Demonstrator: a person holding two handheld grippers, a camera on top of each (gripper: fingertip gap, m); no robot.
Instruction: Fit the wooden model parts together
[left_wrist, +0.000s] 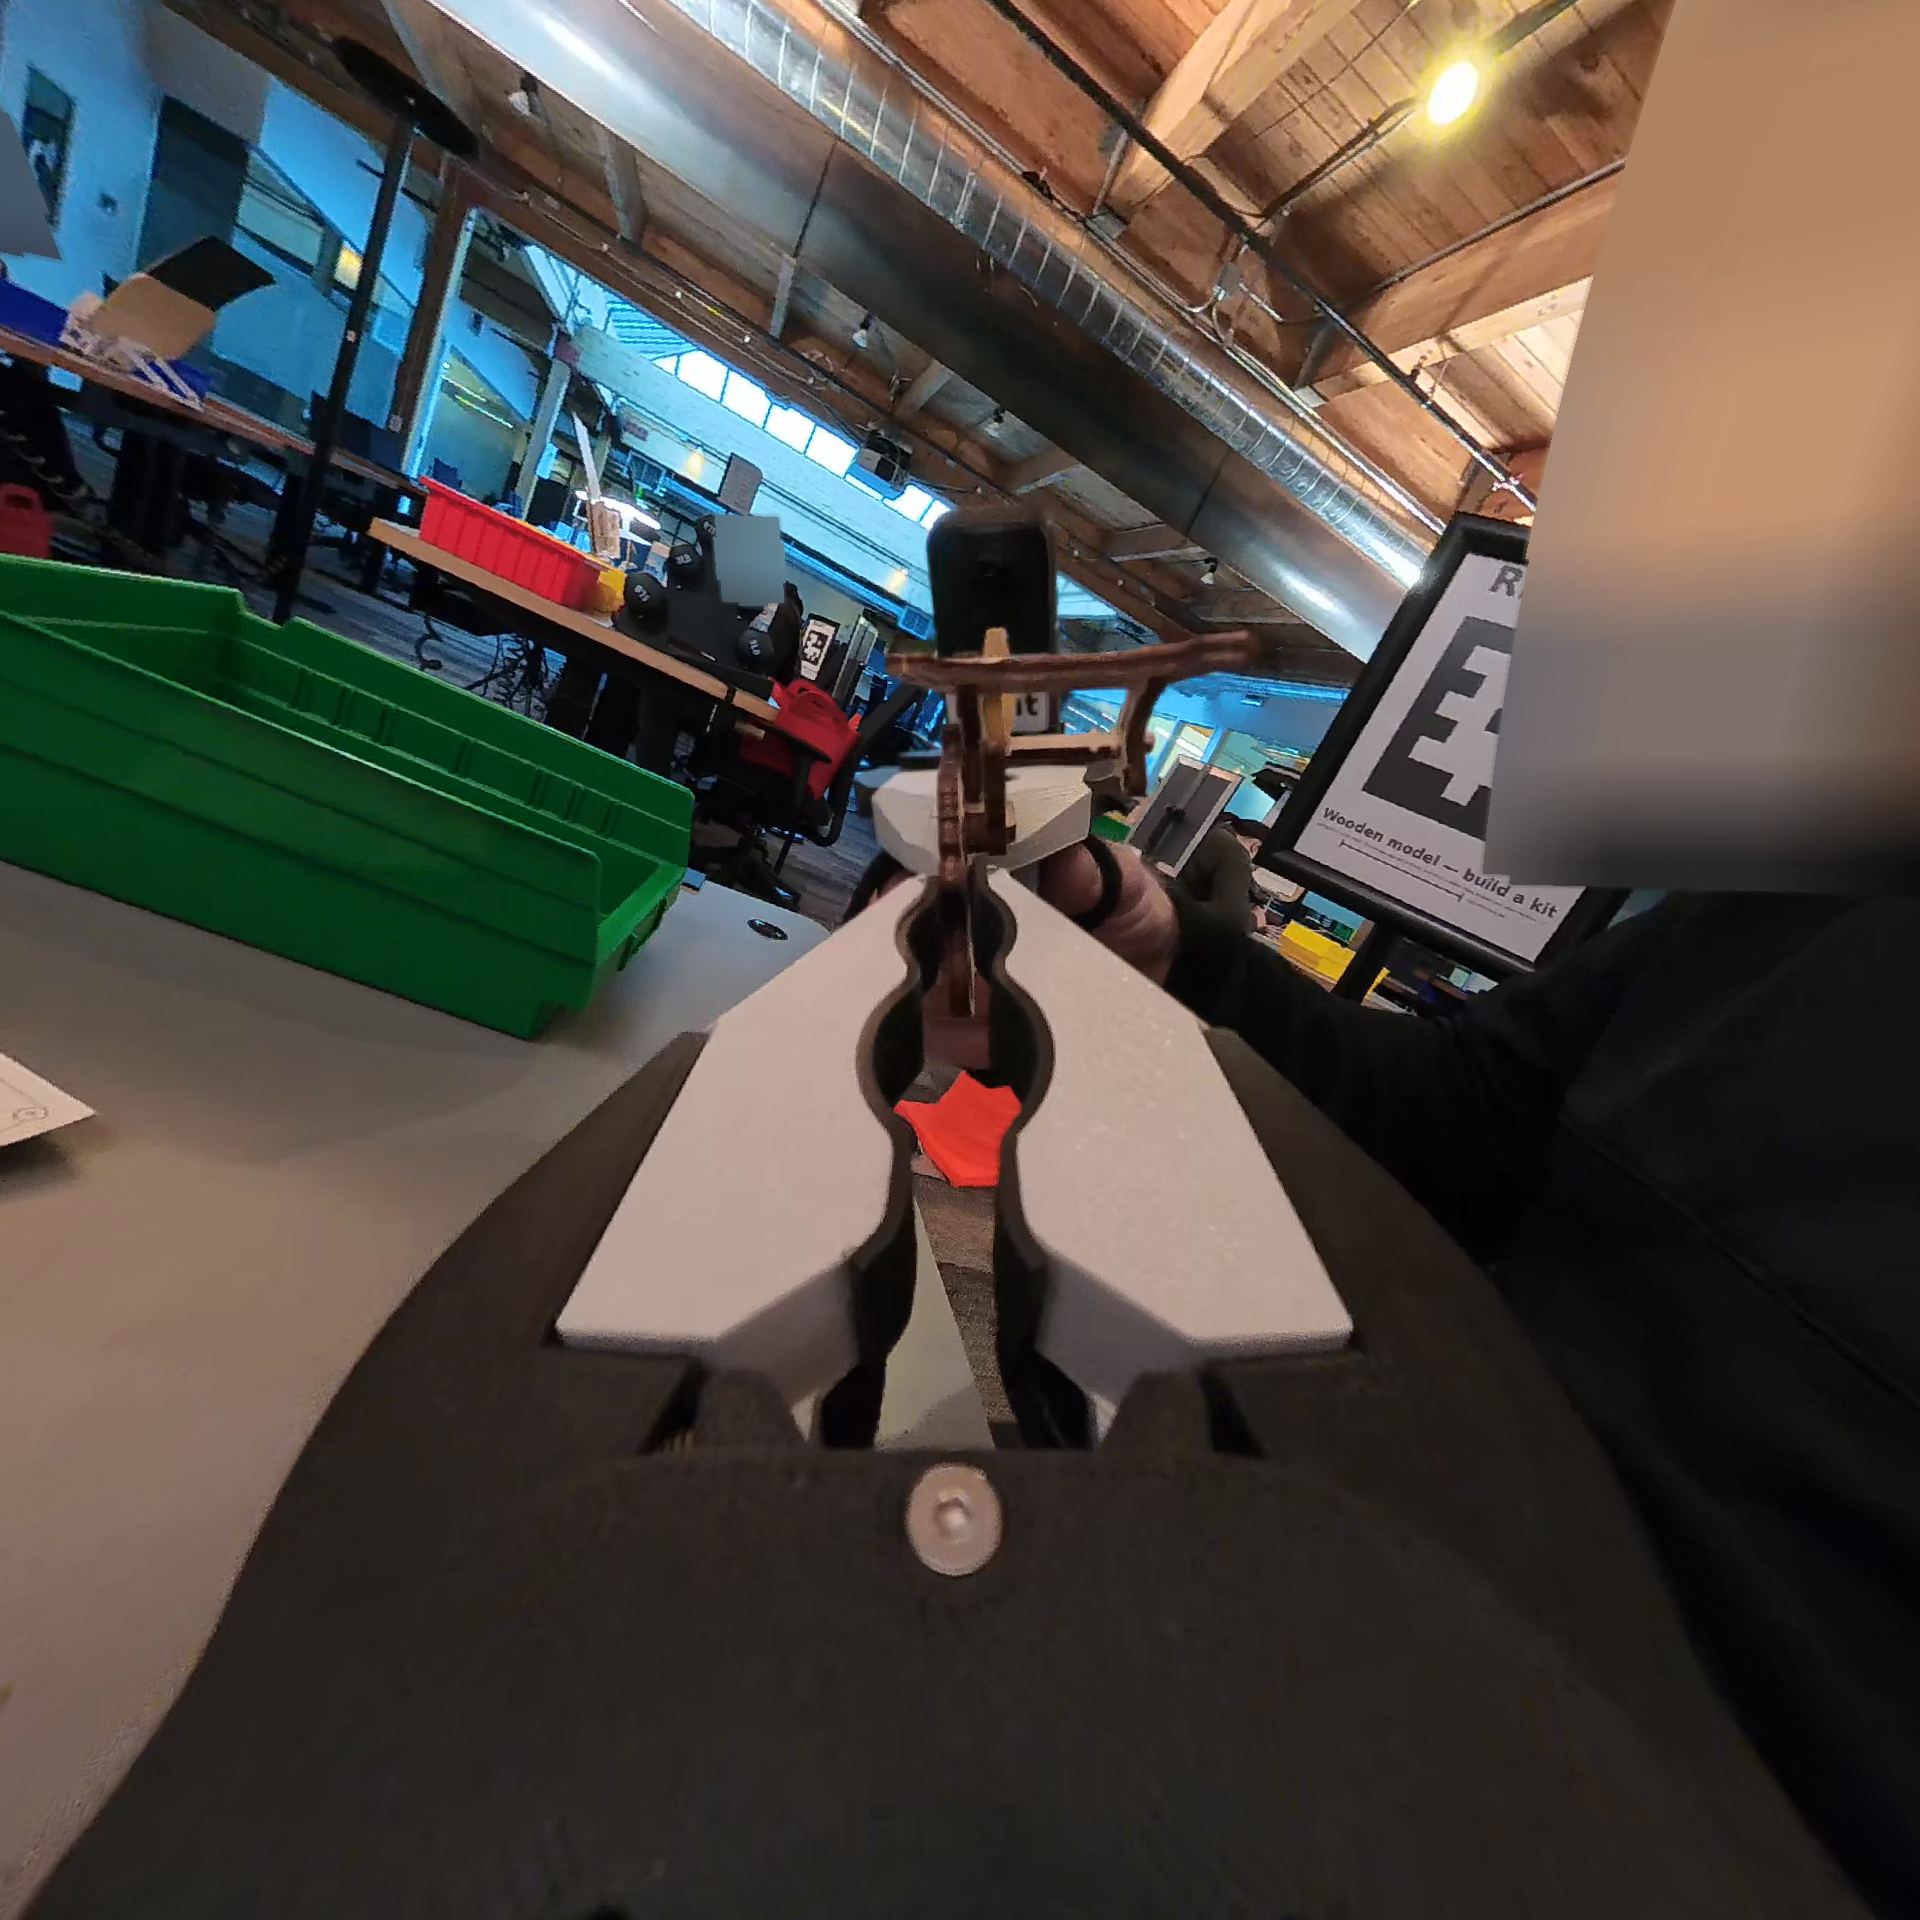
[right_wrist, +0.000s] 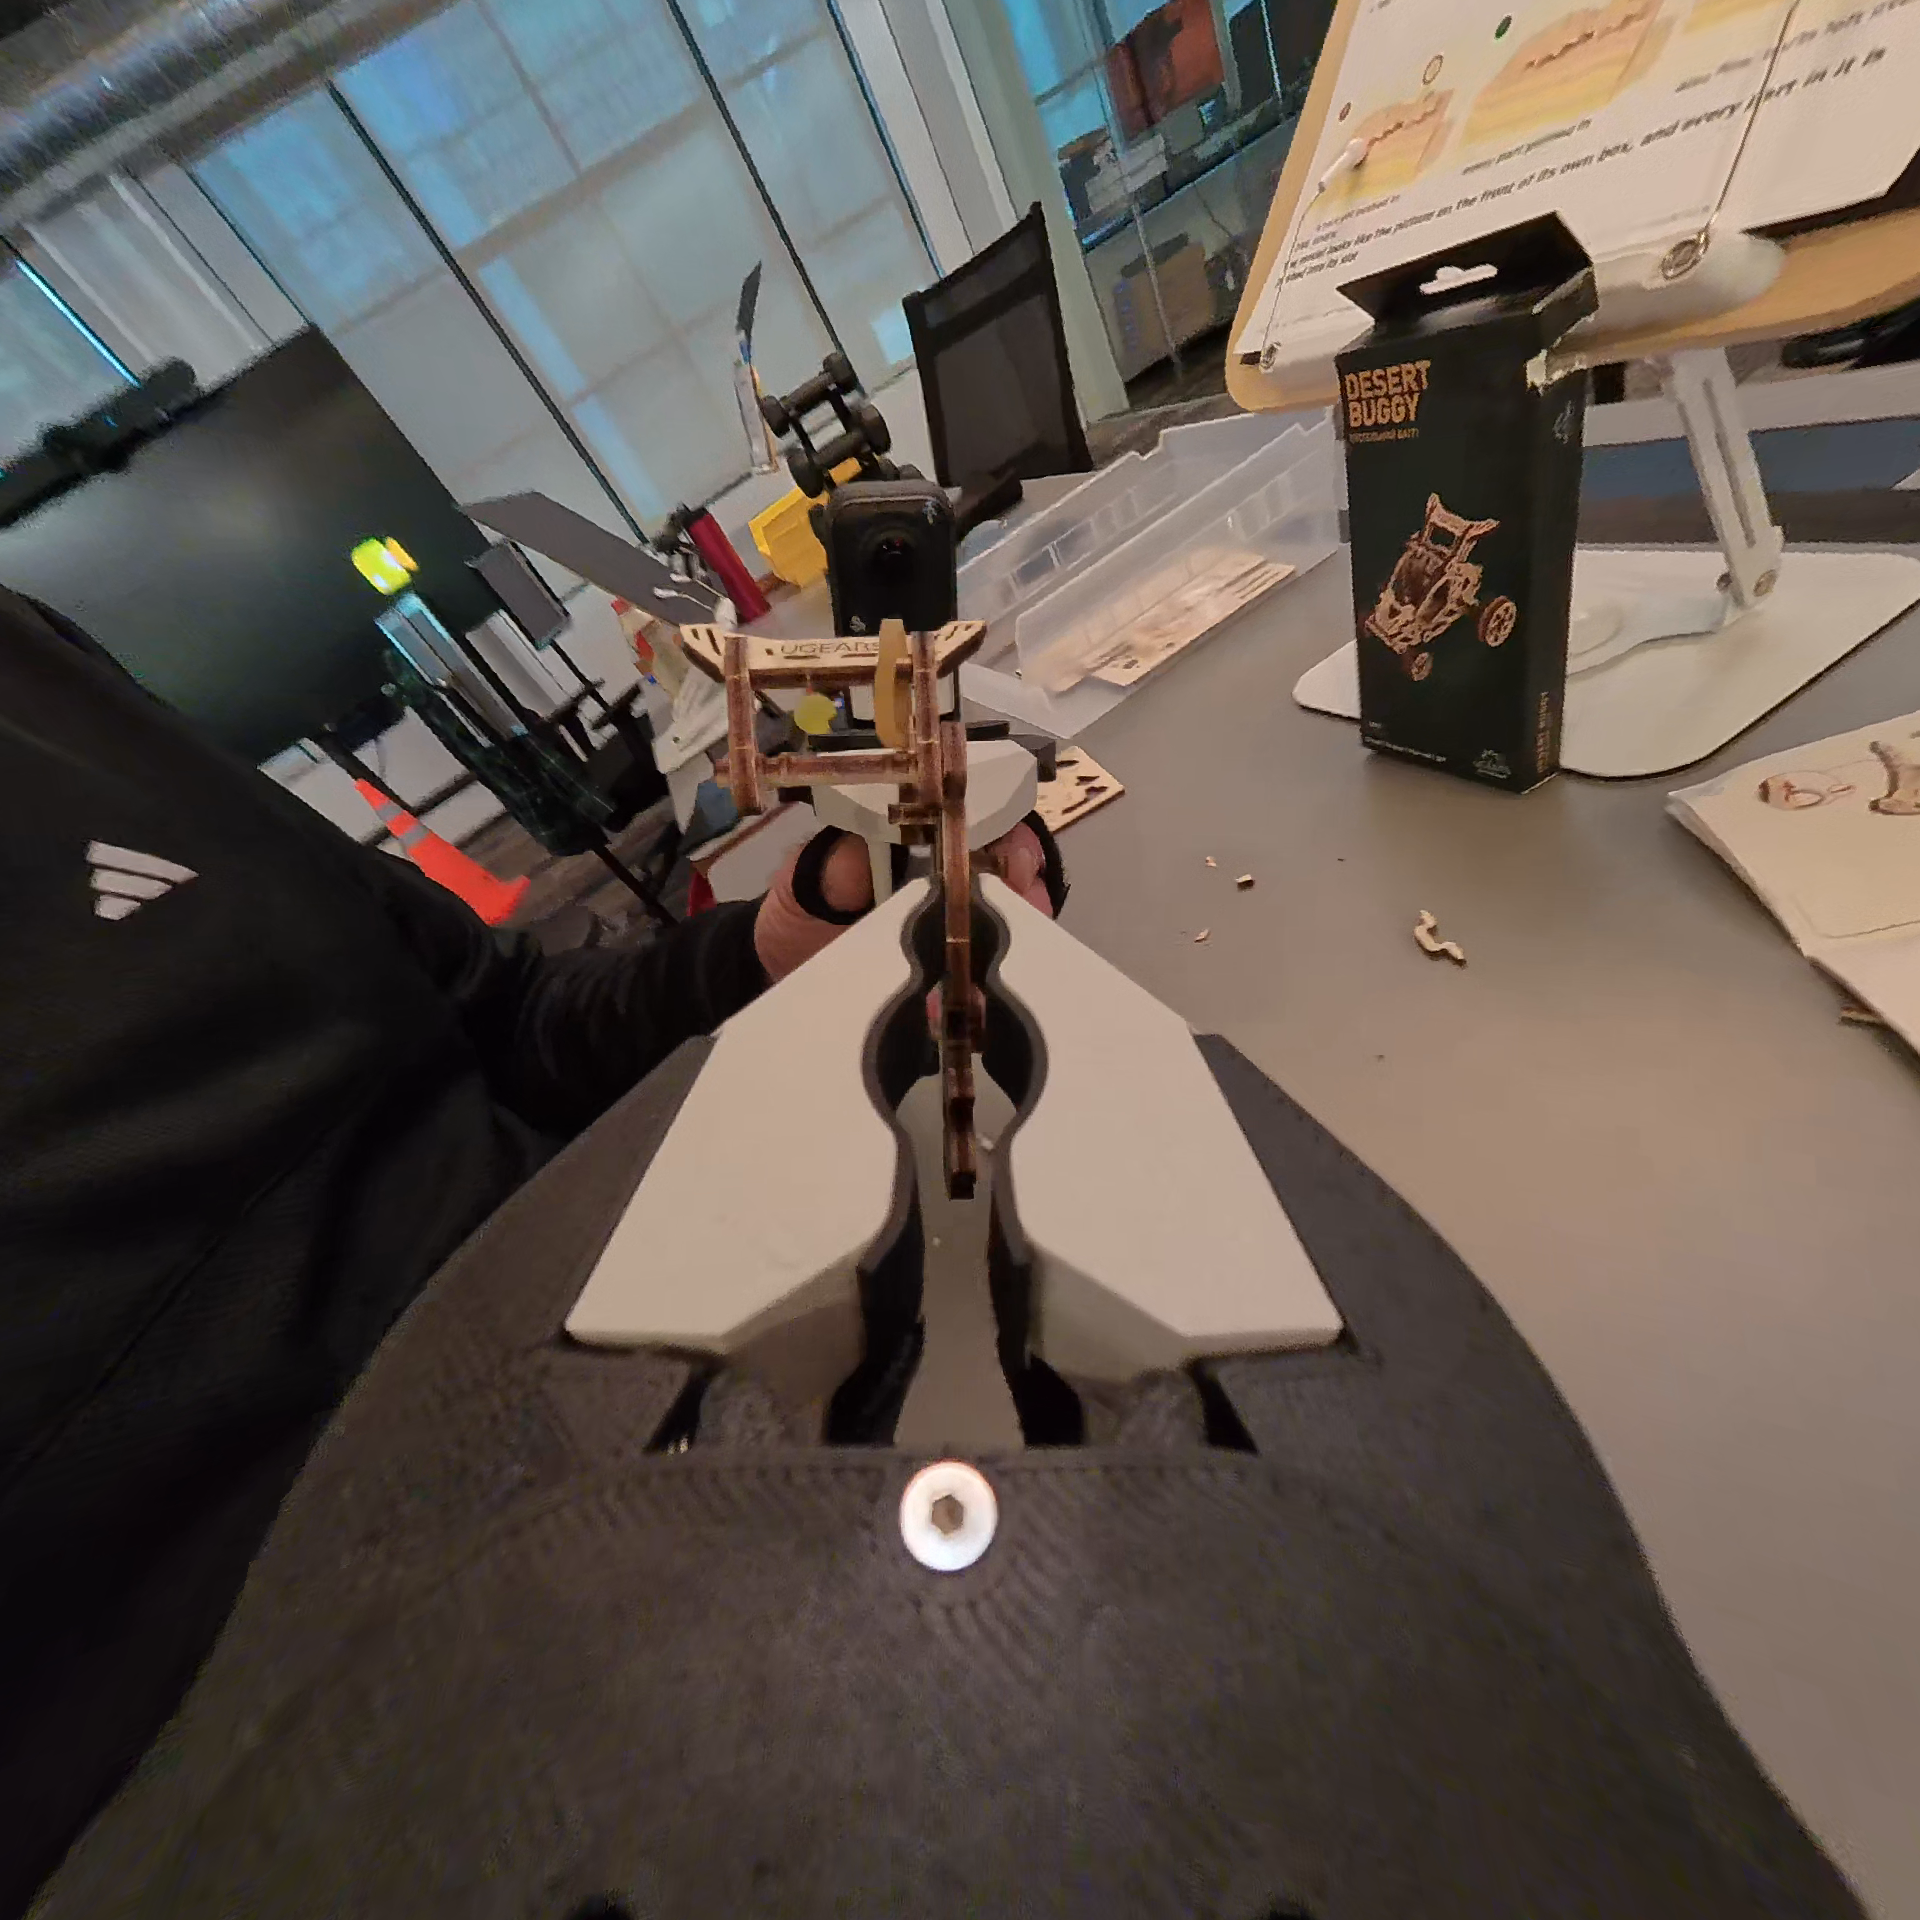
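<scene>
Your wooden model (right_wrist: 862, 748) sits between both grippers; bin (left_wrist: 312, 790) to its left, kit box (right_wrist: 1455, 561) to its right, on the table (right_wrist: 1558, 1143)

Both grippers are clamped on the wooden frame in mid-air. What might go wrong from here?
1. The left gripper and right gripper both pinch the thin wooden frame; pulling or twisting apart may snap it.
2. Each grips only a narrow plate edge, so it may slip.
3. The yellow disc might pop loose.

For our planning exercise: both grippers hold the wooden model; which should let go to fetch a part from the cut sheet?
Probably left. The cut sheet lies just beyond the left gripper, while the right gripper's fingers clamp the wooden model deep enough to hold it alone.
</scene>
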